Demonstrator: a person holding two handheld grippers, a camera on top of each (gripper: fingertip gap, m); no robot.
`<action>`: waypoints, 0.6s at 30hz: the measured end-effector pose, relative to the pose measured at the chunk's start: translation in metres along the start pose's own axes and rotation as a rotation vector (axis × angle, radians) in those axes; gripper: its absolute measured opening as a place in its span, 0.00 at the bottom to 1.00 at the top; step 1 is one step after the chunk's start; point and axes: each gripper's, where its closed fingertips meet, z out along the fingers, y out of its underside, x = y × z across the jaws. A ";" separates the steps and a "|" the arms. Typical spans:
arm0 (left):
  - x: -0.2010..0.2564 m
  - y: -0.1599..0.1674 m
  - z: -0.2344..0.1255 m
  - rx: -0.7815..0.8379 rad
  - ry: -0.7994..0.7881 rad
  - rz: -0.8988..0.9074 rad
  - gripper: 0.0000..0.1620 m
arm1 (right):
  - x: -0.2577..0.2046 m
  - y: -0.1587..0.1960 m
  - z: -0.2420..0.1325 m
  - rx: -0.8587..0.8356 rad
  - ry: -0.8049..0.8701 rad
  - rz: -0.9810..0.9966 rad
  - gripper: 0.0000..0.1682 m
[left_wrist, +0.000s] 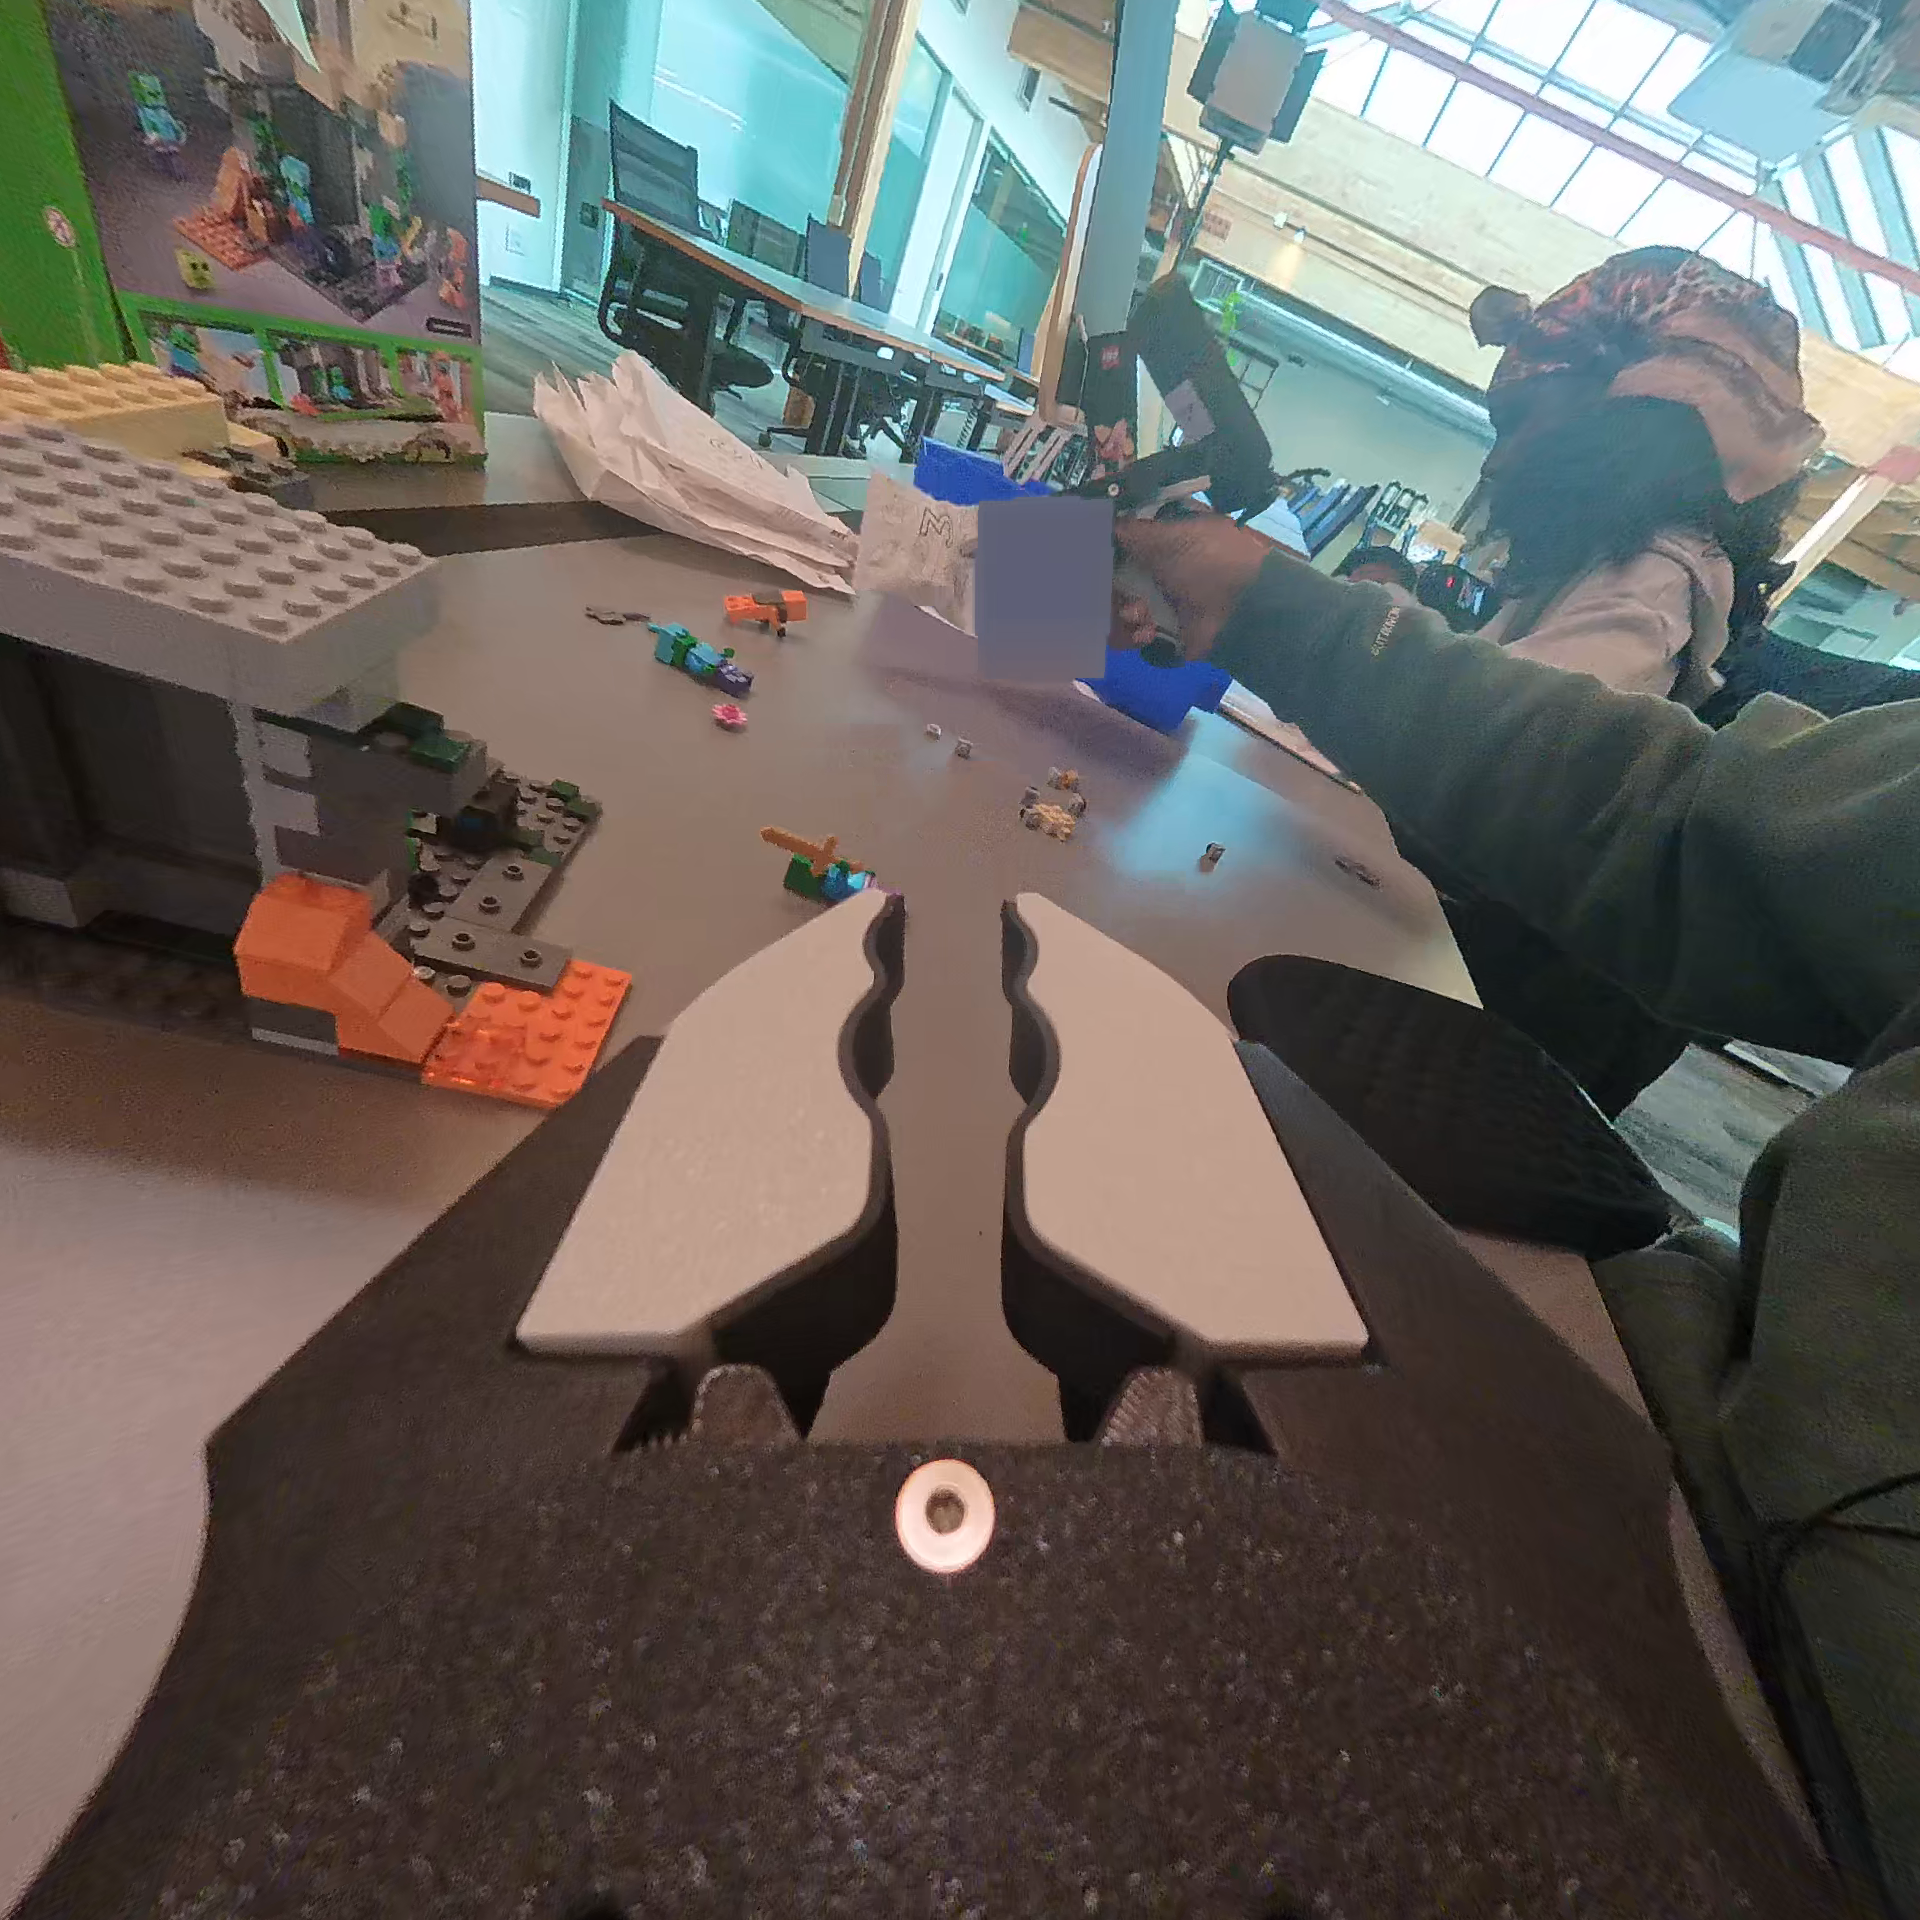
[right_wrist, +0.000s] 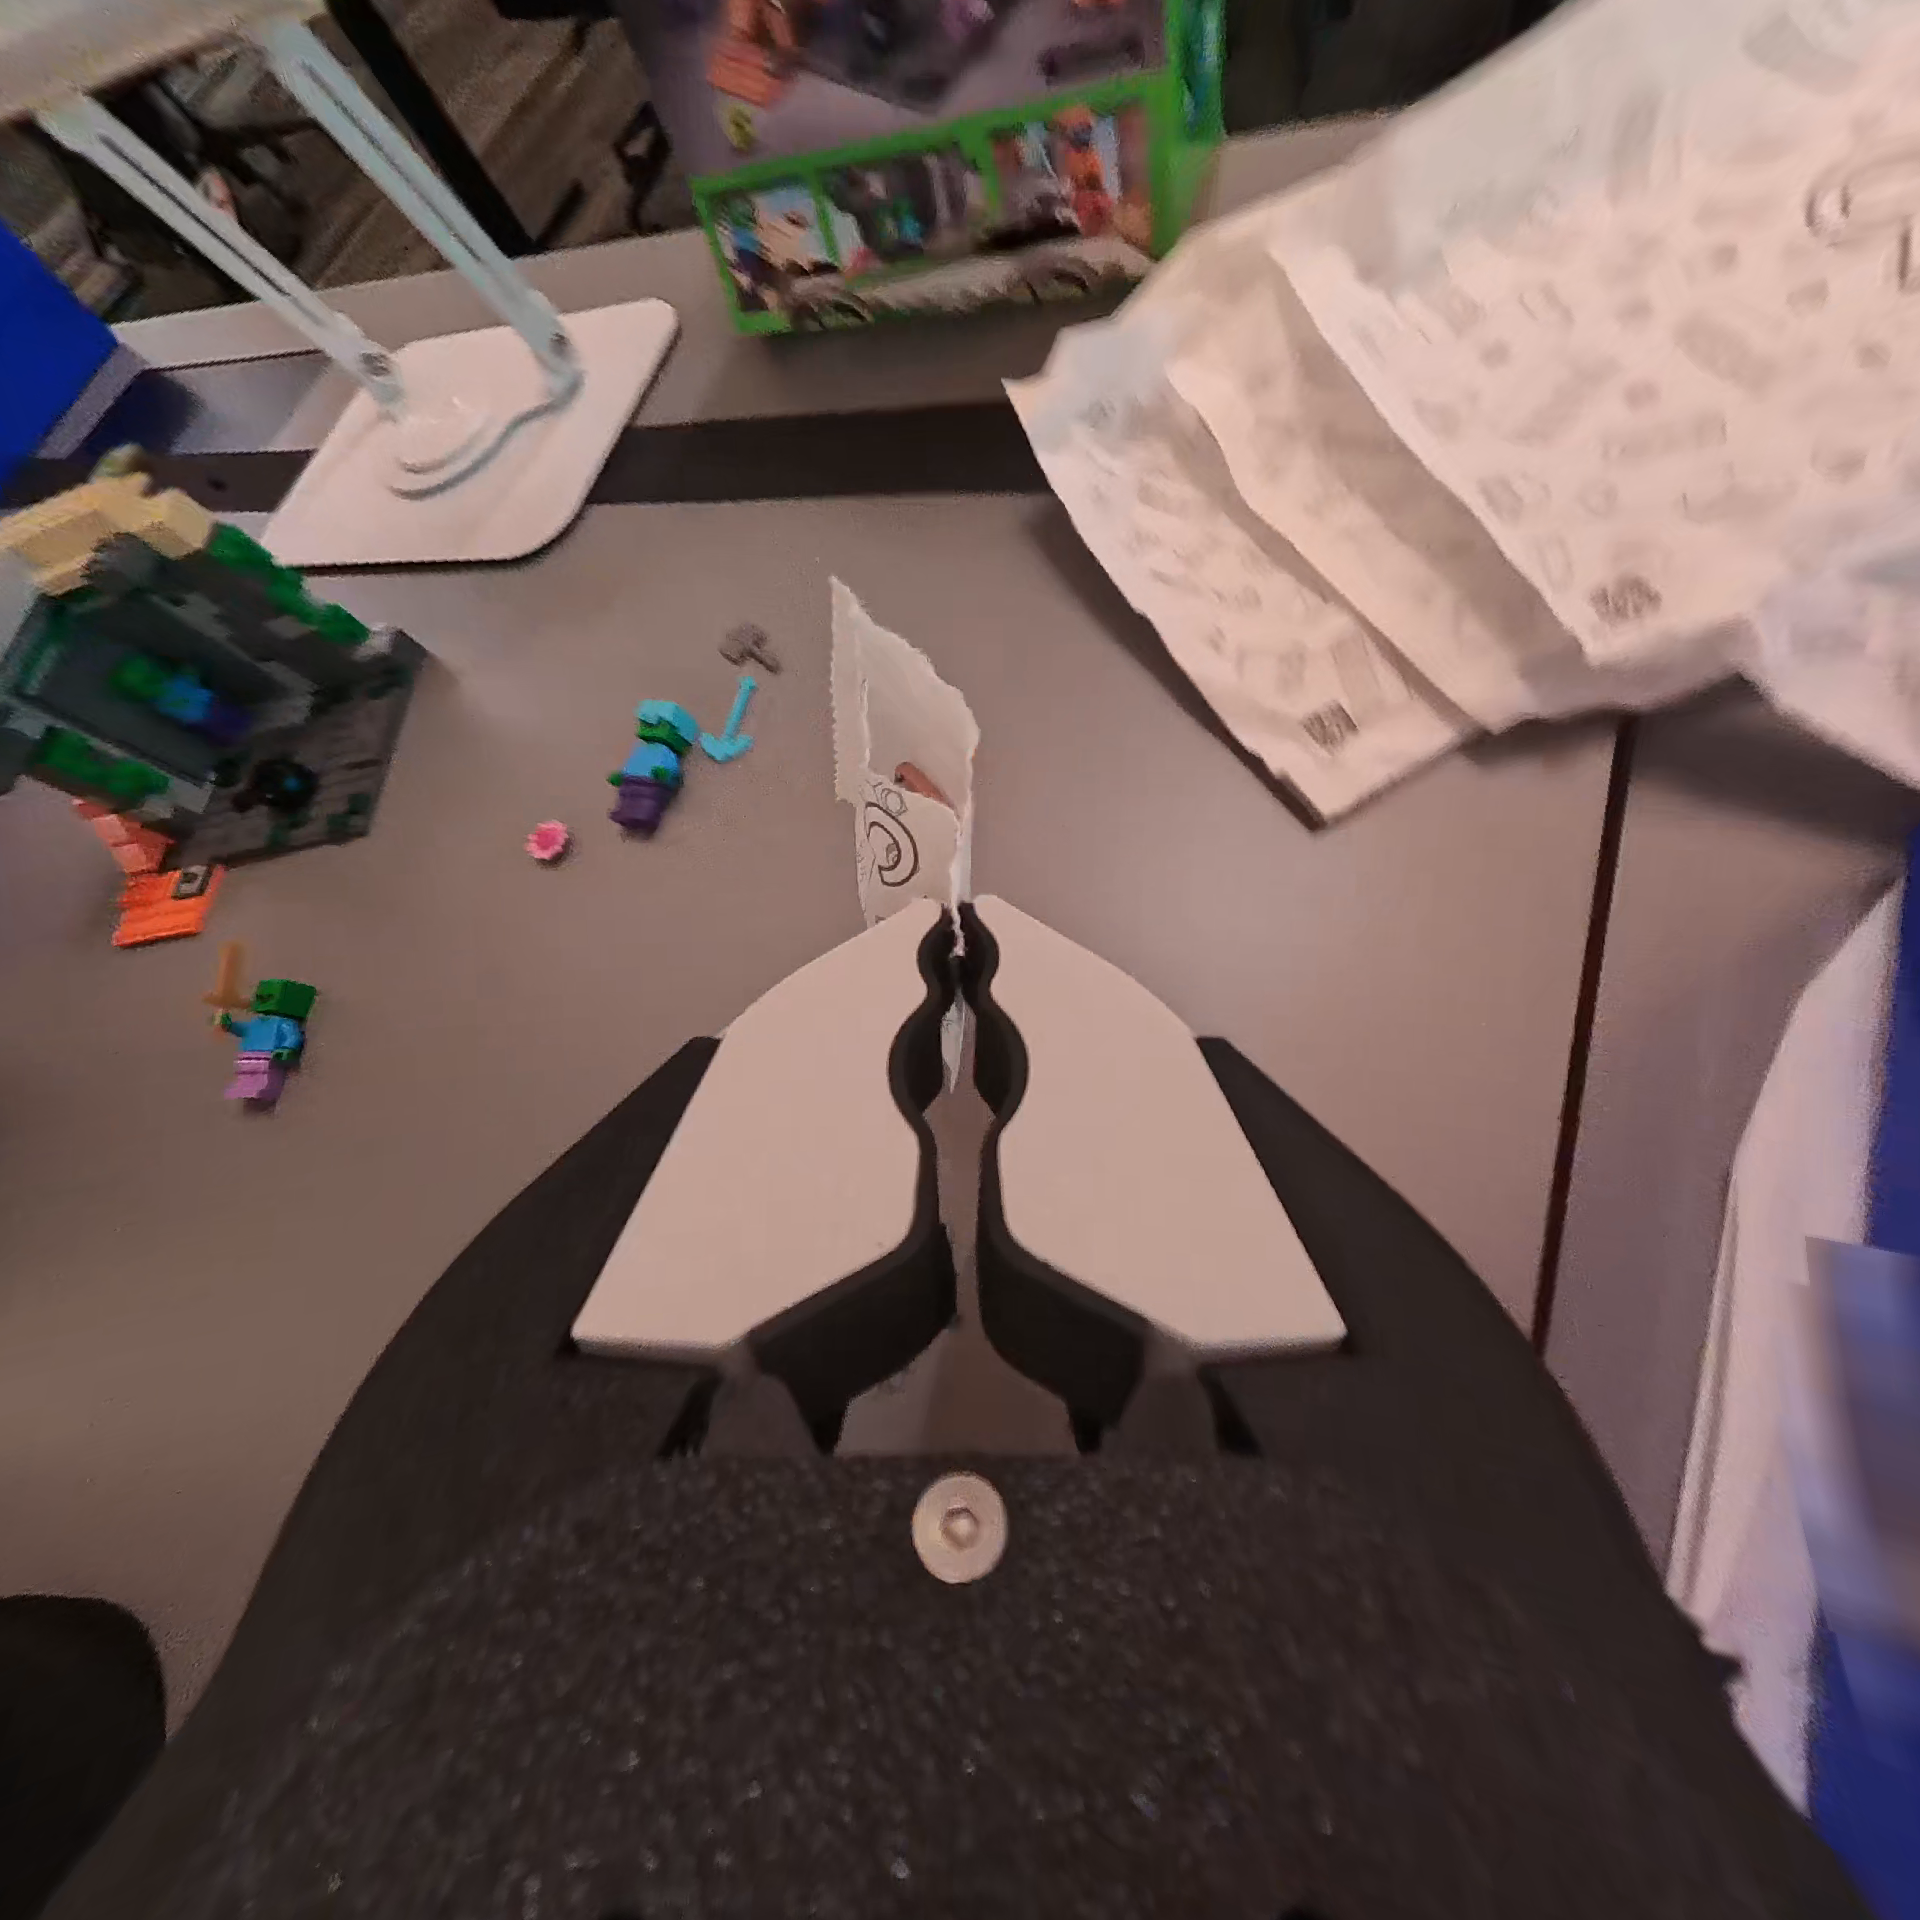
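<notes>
My right gripper (right_wrist: 961, 912) is shut on the torn edge of a small white paper bag (right_wrist: 899, 748) and holds it above the grey table (right_wrist: 1195, 1039). In the left wrist view that gripper (left_wrist: 1184, 457) shows farther off in a person's hand, with the bag (left_wrist: 920, 540) hanging from it. My left gripper (left_wrist: 953, 909) is open and empty, low over the table. It is nearest to a small brick figure with an orange sword (left_wrist: 821, 868) just beyond its left fingertip. A grey and orange brick building (left_wrist: 343, 883) stands to its left; it also shows in the right wrist view (right_wrist: 177, 727).
Two more brick figures (right_wrist: 649, 769) (right_wrist: 270, 1039), a pink flower piece (right_wrist: 548, 840) and small loose parts (left_wrist: 1049, 810) lie on the table. A pile of white paper bags (right_wrist: 1455, 468), a green set box (right_wrist: 935, 239), a white lamp base (right_wrist: 468, 436) and blue bins (left_wrist: 1153, 686) stand around. Tip to tip, the grippers are about 40 cm apart.
</notes>
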 end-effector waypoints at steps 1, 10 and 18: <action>0.000 0.001 0.001 -0.005 0.001 0.002 0.11 | 0.004 0.008 0.002 -0.016 -0.011 0.035 0.00; -0.003 0.003 0.000 -0.016 -0.008 -0.008 0.10 | 0.041 0.027 0.013 -0.132 0.127 0.086 0.00; 0.000 0.006 0.001 -0.031 0.000 0.002 0.10 | 0.062 0.034 0.016 -0.223 0.223 0.068 0.02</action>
